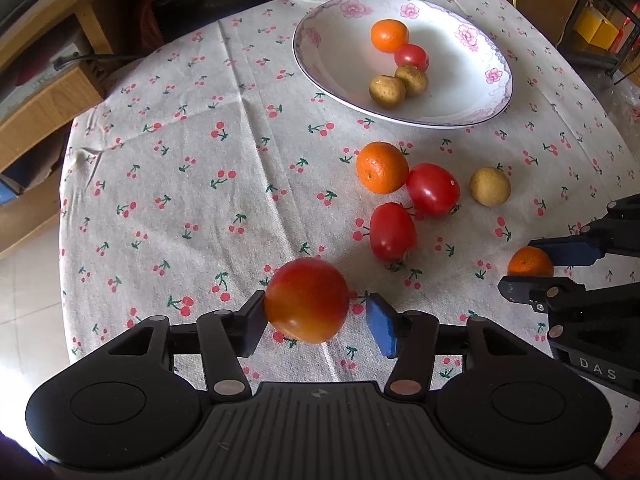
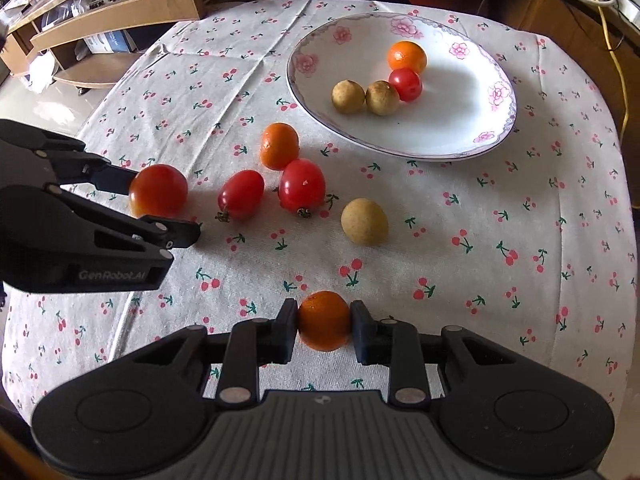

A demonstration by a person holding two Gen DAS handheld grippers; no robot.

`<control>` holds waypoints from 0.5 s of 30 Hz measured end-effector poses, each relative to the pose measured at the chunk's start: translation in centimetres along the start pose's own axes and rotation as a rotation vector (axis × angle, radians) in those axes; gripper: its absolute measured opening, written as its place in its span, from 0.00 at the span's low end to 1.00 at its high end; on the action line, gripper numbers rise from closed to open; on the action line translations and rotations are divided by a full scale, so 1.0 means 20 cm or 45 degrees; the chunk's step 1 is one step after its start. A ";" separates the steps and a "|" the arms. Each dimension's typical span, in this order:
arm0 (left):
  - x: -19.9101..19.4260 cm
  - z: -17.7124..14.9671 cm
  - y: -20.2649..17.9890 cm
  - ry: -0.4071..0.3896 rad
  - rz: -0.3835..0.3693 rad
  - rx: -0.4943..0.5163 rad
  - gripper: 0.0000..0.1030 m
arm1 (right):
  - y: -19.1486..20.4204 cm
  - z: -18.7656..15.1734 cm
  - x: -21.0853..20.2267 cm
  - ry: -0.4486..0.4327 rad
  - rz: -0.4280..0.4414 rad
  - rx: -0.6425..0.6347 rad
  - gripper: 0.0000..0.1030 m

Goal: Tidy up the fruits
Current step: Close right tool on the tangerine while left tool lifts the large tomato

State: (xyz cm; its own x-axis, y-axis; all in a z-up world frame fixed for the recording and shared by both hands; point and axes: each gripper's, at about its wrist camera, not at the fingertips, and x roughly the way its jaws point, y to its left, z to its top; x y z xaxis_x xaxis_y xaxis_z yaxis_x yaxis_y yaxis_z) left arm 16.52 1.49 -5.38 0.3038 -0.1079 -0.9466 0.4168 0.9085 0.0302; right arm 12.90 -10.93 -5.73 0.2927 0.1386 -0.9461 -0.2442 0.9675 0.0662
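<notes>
Round surface (image 2: 500,300) under a pale tablecloth (image 1: 200,200) printed with small red cherries. Behind it, wooden shelving (image 2: 120,12) and a yellow cable (image 2: 612,40).

On the far right part of the cloth, a white plate (image 2: 452,136) with pink flowers around the rim. Carries four fruits in a touching cluster: a mandarin (image 2: 407,57) farthest back, a cherry tomato (image 2: 405,84) against it, and two longans (image 2: 382,97) (image 2: 348,97) side by side.

Left gripper (image 1: 316,312), low and near the front of the cloth. Stands partly open around a large red-orange tomato (image 1: 307,300): left pad against the skin, a narrow gap before the blue right pad (image 1: 380,326). Cannot tell whether the tomato rests on the cloth or sits just above it.

Right gripper (image 2: 324,322), just beside the left one at the near edge. Pinches a small mandarin (image 2: 324,320), both pads pressed on its sides.

Between the grippers and the plate, four loose fruits on the cloth. A mandarin (image 1: 382,167) nearest the plate, touching a plum-shaped red tomato (image 1: 433,189). A second red tomato (image 1: 392,232) just in front, stem end toward the camera. A single longan (image 1: 490,186) a little apart to the right, touching nothing.
</notes>
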 end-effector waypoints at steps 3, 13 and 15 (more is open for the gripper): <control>-0.01 0.00 0.01 -0.013 0.025 -0.008 0.49 | -0.01 0.00 0.00 -0.001 0.009 0.005 0.28; -0.05 -0.02 -0.04 -0.025 0.048 0.015 0.48 | -0.01 -0.01 -0.04 -0.049 -0.032 -0.045 0.28; -0.07 -0.03 -0.04 -0.033 0.044 0.007 0.48 | -0.02 0.00 -0.06 -0.063 -0.028 -0.037 0.28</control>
State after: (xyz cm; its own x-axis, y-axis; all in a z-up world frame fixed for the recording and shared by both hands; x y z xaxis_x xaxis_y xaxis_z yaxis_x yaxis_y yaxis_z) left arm 15.28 1.07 -4.32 0.3403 -0.0870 -0.9363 0.4103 0.9097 0.0646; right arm 12.61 -11.38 -4.72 0.3437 0.1285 -0.9303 -0.2640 0.9639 0.0356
